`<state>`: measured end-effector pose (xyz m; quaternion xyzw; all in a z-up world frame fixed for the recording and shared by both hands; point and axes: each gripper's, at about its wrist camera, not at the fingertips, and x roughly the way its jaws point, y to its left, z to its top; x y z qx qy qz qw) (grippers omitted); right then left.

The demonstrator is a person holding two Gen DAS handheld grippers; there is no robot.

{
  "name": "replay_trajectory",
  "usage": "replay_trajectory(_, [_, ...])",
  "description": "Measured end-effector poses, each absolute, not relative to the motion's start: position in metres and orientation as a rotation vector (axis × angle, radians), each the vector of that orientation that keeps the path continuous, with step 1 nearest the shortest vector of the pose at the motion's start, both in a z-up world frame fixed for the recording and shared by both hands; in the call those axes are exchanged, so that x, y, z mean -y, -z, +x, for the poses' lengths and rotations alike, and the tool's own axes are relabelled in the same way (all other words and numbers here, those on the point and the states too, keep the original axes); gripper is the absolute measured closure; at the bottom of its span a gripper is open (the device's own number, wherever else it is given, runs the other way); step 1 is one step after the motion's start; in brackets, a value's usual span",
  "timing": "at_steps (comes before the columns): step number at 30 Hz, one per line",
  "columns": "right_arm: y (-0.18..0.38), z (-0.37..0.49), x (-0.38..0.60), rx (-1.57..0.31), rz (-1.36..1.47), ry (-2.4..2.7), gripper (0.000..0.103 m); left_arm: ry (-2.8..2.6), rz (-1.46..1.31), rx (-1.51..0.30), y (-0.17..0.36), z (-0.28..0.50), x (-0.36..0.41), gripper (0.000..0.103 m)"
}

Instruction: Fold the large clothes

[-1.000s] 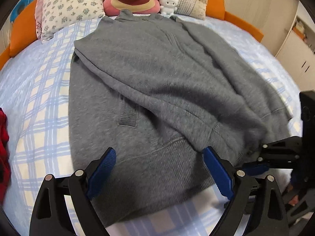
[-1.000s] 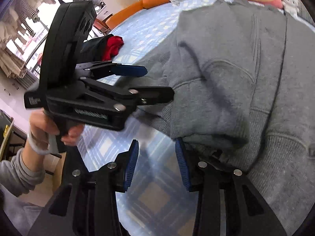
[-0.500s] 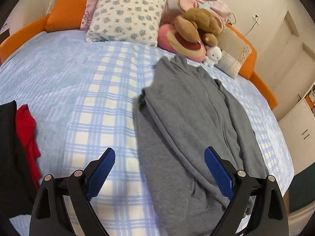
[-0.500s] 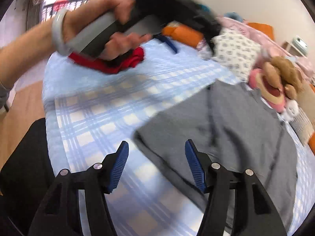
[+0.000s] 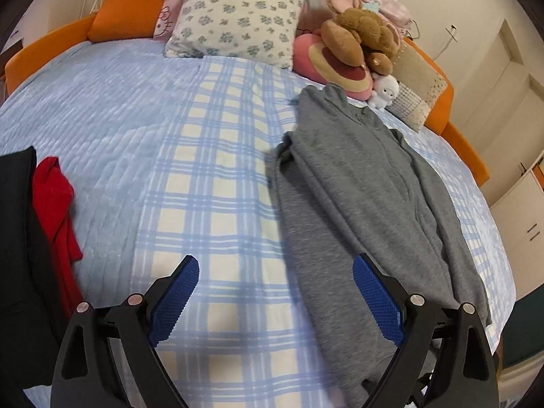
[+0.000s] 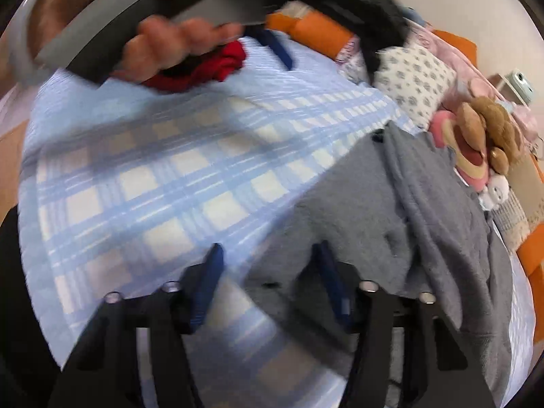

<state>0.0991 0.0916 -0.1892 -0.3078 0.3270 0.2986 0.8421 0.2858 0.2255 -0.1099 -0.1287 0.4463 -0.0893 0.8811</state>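
A grey sweater (image 5: 357, 204) lies flat on the bed, sleeves folded in over the body and collar toward the pillows. My left gripper (image 5: 275, 292) is open wide above the plaid blanket (image 5: 210, 204). Nothing is between its fingers, and the sweater's left edge runs under the right finger. My right gripper (image 6: 268, 272) hovers over the sweater's (image 6: 425, 238) near left corner, jaws closing. The corner shows in the gap, but the pads do not press on it. A hand (image 6: 176, 44) holds the left gripper's handle at the top of the blurred right wrist view.
A red garment (image 5: 54, 204) and a black one (image 5: 13, 238) lie at the bed's left side. Pillows (image 5: 238, 17) and plush toys (image 5: 360, 37) line the orange headboard (image 5: 112, 23). Pale cabinets (image 5: 520, 224) stand to the right, beyond the bed's edge.
The left gripper drew back from over the sweater and moved left above the plaid blanket. The right gripper left the folded hem, swung around toward the sweater's near left corner, widened, then narrowed.
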Motion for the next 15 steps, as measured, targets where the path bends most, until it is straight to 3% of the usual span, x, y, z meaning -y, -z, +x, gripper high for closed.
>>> replay_trajectory(3, [0.185,0.111,-0.083,-0.718,-0.602,-0.617,0.086,0.176,-0.289,-0.934,0.114,0.295,-0.234,0.010])
replay_trajectory(7, [0.181,0.116,-0.075,-0.739,-0.543,-0.653,0.087,0.206,-0.267,-0.951,0.109,0.325,-0.225,0.010])
replay_trajectory(15, [0.180,0.113,-0.067,-0.753,-0.481,-0.702,0.087,0.475,-0.345,-1.019,0.118,0.460,-0.185,0.009])
